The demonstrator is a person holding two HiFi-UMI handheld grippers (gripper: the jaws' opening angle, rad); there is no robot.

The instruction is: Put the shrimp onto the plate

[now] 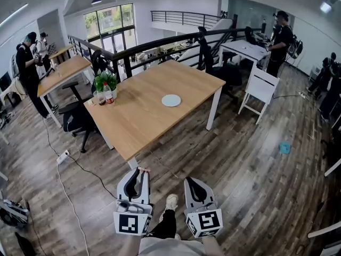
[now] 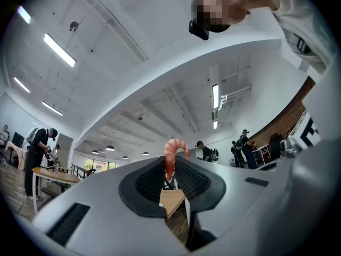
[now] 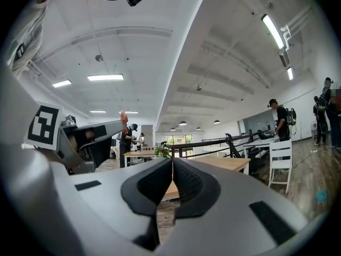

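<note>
- The large pale wooden table fills the frame's middle; the small round white plate lies on it, right of centre.
- A green potted plant stands at the table's left edge.
- The left gripper, with the curled pink shrimp between its jaws, and the right gripper sit side by side at bottom centre, below the table.

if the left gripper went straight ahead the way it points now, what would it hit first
Probably the near corner of the wooden table. The left gripper, shut on the shrimp, aims at it, though depth is unclear.
</note>
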